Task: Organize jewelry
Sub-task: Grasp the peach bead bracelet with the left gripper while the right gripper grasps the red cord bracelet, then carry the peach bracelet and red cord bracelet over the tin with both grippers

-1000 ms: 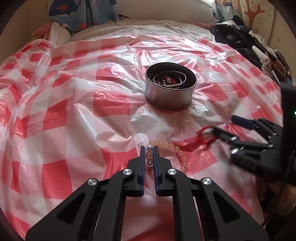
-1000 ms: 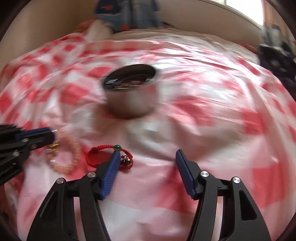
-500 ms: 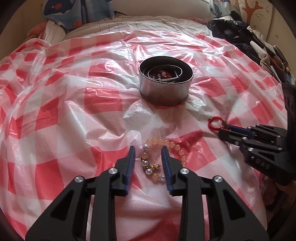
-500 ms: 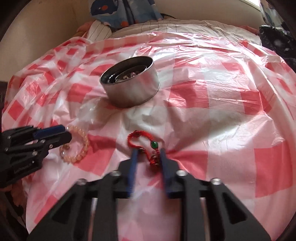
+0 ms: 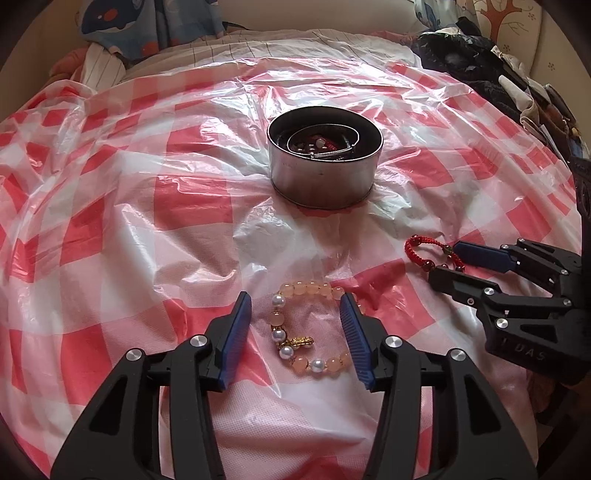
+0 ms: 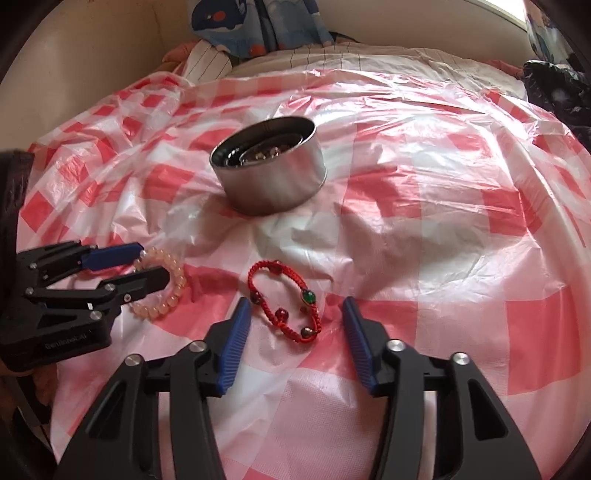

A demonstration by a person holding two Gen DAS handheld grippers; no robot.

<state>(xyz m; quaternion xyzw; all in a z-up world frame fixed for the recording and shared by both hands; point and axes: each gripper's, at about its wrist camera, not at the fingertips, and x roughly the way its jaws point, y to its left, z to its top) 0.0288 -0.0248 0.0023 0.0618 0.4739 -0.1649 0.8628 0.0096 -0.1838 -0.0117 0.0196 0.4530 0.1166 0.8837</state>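
A pink and pearl bead bracelet with a gold charm lies on the red-checked plastic sheet between the open fingers of my left gripper. It also shows in the right wrist view. A red cord bracelet with green and dark beads lies between the open fingers of my right gripper; it also shows in the left wrist view, by the right gripper. Neither bracelet is held. A round metal tin with jewelry inside stands farther back, also in the right wrist view.
The checked plastic sheet covers a bed. Dark clothes and bags lie at the far right. A blue patterned cloth and striped bedding sit at the far edge by the wall.
My left gripper was shut on the bead bracelet and has opened, leaving it on the sheet. My right gripper closed around the red cord bracelet half a second ago and has opened again.
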